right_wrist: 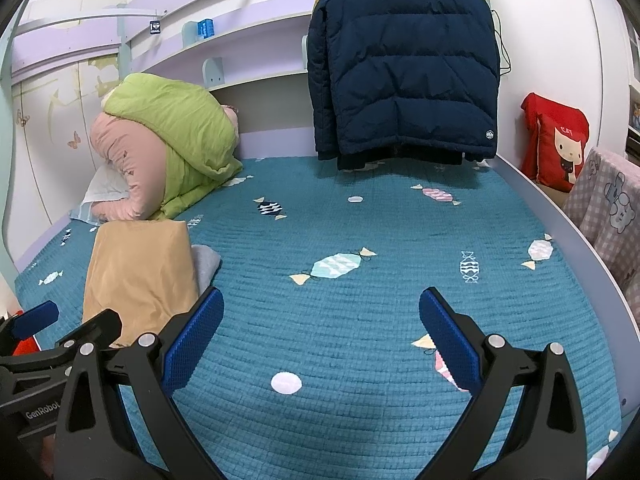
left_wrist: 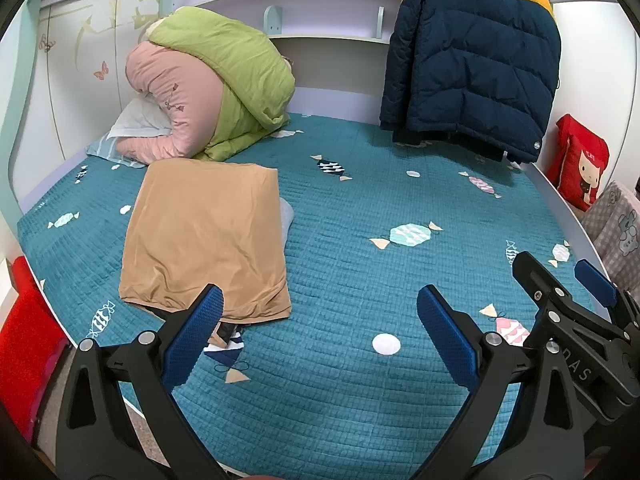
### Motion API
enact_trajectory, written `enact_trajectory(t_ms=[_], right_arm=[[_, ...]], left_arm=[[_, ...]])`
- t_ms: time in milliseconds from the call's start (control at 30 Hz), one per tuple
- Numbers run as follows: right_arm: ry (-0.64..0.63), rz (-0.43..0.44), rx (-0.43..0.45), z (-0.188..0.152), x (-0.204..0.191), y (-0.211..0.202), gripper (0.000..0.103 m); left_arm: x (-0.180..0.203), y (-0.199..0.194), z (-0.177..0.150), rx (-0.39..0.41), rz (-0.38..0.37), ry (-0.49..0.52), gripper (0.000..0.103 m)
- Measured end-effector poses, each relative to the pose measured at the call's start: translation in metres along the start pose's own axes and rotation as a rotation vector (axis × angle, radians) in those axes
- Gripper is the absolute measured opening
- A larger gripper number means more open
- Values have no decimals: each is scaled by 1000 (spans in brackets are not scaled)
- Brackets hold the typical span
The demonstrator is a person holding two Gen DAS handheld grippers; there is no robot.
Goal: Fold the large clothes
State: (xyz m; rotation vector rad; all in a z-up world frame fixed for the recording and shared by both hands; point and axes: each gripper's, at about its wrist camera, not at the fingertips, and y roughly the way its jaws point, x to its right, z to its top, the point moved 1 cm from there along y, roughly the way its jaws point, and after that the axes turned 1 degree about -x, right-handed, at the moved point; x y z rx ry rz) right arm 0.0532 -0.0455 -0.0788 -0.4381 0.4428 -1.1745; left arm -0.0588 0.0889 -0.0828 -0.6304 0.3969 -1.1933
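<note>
Only the left wrist view shows the near hem of the tan folded garment (left_wrist: 204, 240) with a dark navy-and-white scrap (left_wrist: 228, 344) poking out beneath it at about 7 o'clock, and a red block (left_wrist: 28, 344) off the bed edge at 8 o'clock; only the right wrist view shows the full width of the checked bear-print cloth (right_wrist: 608, 208) at 3 o'clock. Each camera also catches the other tool: the right tongs (left_wrist: 564, 276) sit at 4 o'clock in the left view, the left tongs (right_wrist: 68, 316) at 8 o'clock in the right view. Both tongs stand wide open and hold nothing, hovering over the teal bedspread (left_wrist: 340, 280). The tan garment lies flat on the bedspread at 10 o'clock from the left tongs, its hem just beside the left blue pad (left_wrist: 196, 336); a grey cloth (right_wrist: 206, 264) peeks from under its right edge. The navy and yellow puffer jacket (right_wrist: 404, 64) hangs at 12 o'clock, well apart from both tools. The garment looks smooth and thin with soft creases; the bedspread is quilted in small squares with candy prints; the jacket is puffy in horizontal bands; a green and pink duvet (left_wrist: 216, 88) is bundled at 11 o'clock.
</note>
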Motion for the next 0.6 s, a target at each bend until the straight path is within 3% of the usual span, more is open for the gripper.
enact_trajectory(t_ms=[600], right_arm=[[2, -1, -3, -1, 0, -2, 95]], left_arm=[[2, 1, 0, -9, -8, -11, 98]])
